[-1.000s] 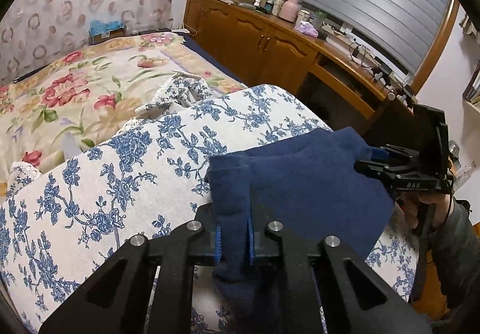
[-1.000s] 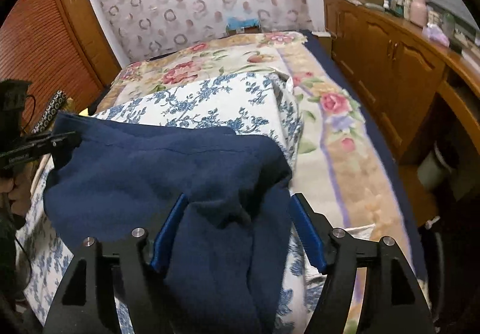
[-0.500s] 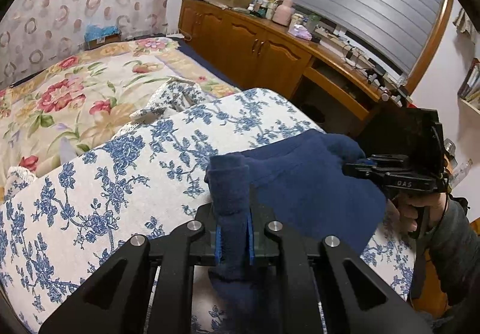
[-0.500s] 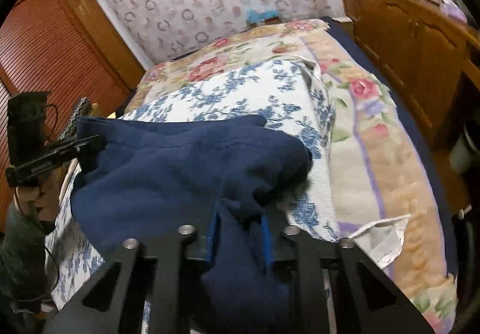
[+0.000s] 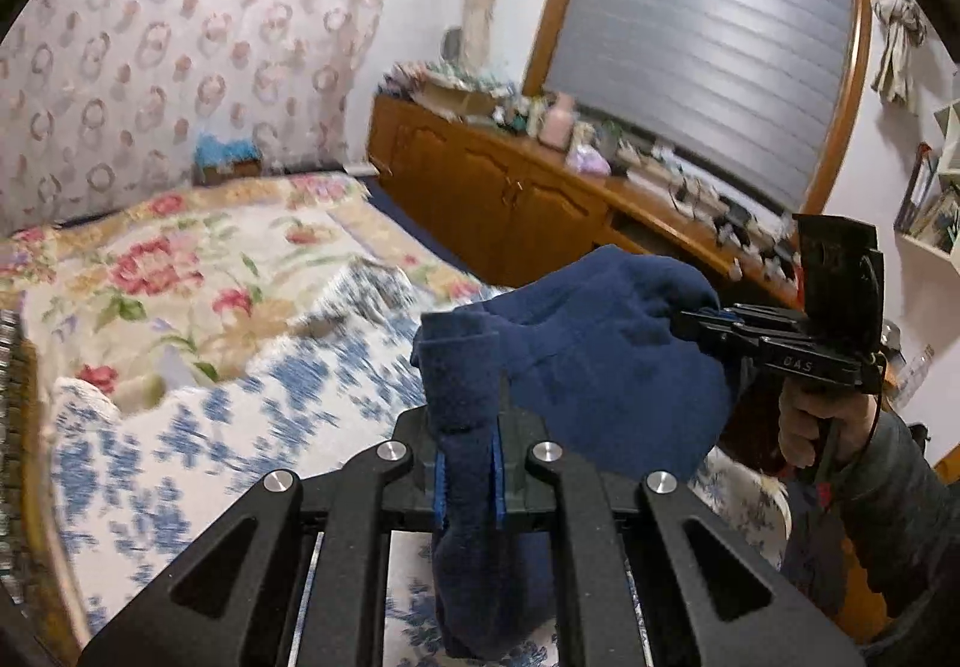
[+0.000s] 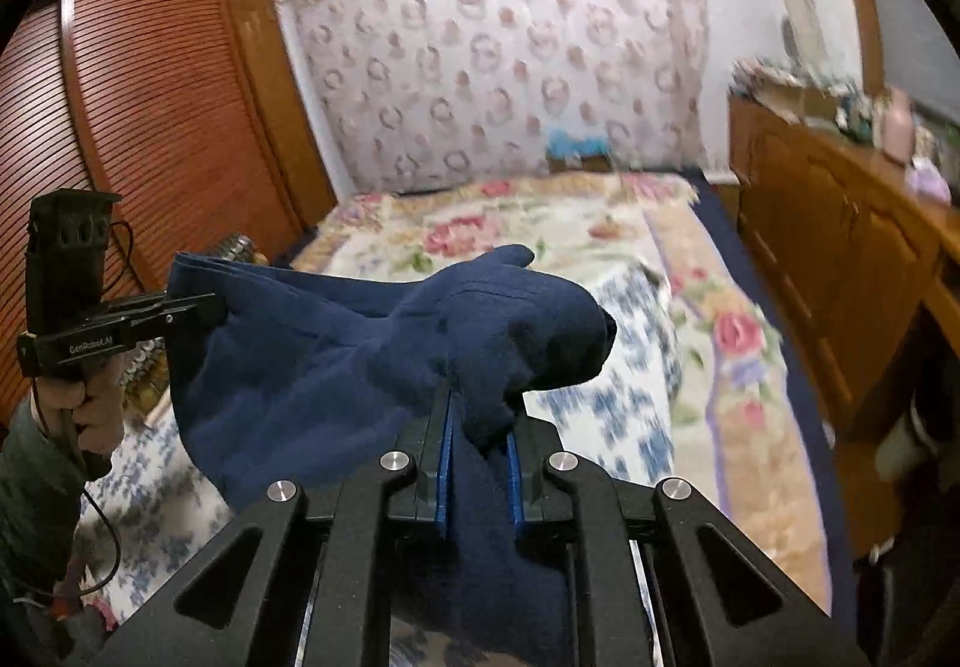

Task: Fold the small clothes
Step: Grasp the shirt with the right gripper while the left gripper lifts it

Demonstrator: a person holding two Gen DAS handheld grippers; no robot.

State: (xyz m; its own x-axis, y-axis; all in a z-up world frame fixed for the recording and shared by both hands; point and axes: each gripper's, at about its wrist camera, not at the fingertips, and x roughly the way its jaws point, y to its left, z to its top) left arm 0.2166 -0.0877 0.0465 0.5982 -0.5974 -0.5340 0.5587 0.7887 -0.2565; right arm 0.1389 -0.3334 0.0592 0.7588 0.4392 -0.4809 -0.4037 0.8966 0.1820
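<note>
**Desk:** What is the garment, and how does it look?

**Photographer:** A small navy fleece garment (image 5: 600, 367), soft and thick, bunched and sagging. It hangs in the air above the blue-flowered quilt (image 5: 240, 427) on the bed, clear of it, stretched between two handheld grippers.

**Desk:** Which way does it run?

**Photographer:** Its long axis lies roughly level, across the foot of the quilt, from one gripper to the other. The middle droops toward the quilt, and loose ends hang down behind each set of jaws.

**Desk:** And the grips?

**Photographer:** The left gripper (image 5: 468, 463) pinches a rolled wad of fleece between its blue pads, the fingers nearly together. The right gripper (image 6: 480, 463) has just been closing, with cloth between its jaws; its pads now squeeze a fold of the same garment. Each handle is in a person's hand, above the quilt's near edge.
</note>
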